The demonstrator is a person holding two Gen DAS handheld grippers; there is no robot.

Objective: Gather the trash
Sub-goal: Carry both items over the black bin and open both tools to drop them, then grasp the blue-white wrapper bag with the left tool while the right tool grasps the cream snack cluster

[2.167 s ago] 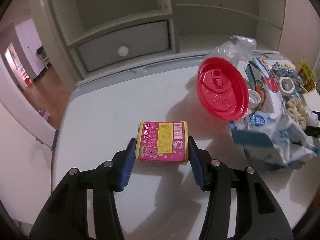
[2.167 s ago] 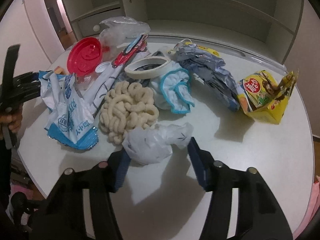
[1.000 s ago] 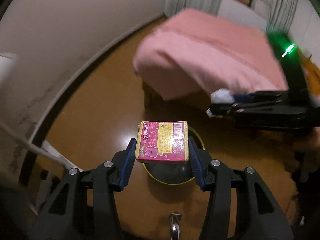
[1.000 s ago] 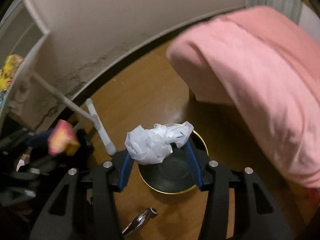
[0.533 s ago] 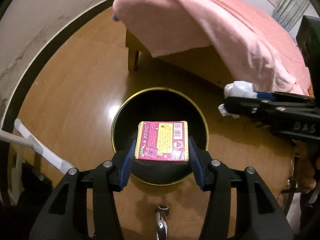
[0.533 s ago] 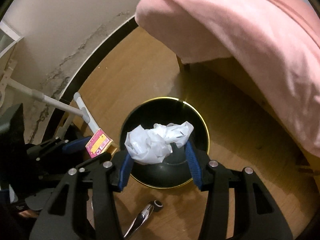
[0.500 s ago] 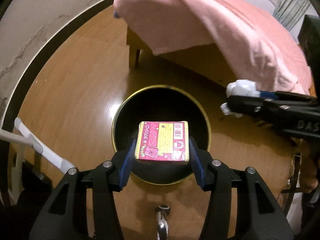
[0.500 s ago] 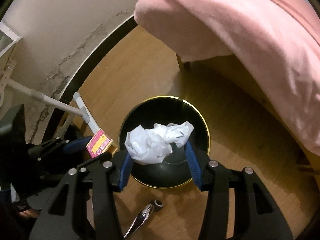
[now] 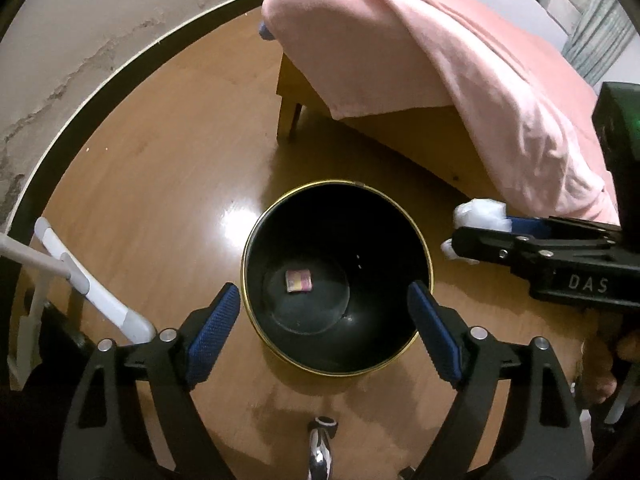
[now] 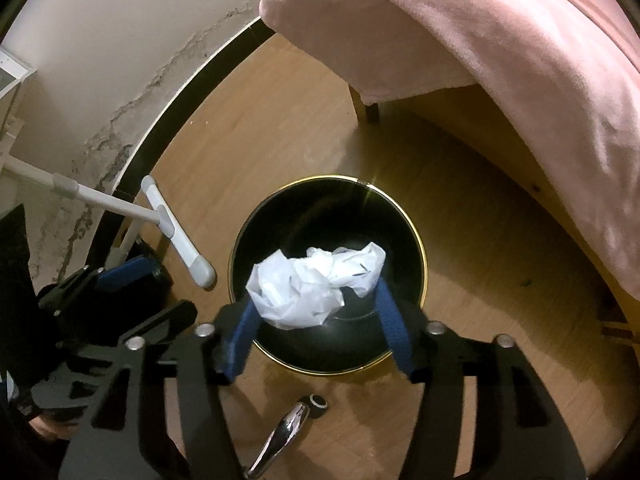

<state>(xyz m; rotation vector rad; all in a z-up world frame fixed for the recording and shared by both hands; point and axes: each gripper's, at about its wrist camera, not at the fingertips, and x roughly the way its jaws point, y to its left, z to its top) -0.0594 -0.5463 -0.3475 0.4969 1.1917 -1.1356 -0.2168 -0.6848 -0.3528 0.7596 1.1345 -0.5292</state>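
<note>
A black trash bin with a gold rim (image 9: 424, 248) stands on the wooden floor below both grippers. The pink and yellow snack box (image 9: 298, 281) lies on the bin's bottom. My left gripper (image 9: 324, 300) is open and empty above the bin, its blue pads either side of the opening. My right gripper (image 10: 316, 292) is shut on a crumpled white plastic bag (image 10: 312, 280) and holds it above the bin (image 10: 420, 256). In the left wrist view the right gripper (image 9: 464, 236) shows at the right with the bag (image 9: 480, 212).
A bed with a pink blanket (image 9: 460, 52) and wooden leg (image 9: 288, 120) stands beyond the bin. A white bar frame (image 10: 176, 232) and a black baseboard (image 9: 80, 120) lie to the left. A chrome lever (image 10: 280, 432) sits below the bin.
My left gripper has opened and the snack box has dropped into the bin. My right gripper still holds the white bag over the bin.
</note>
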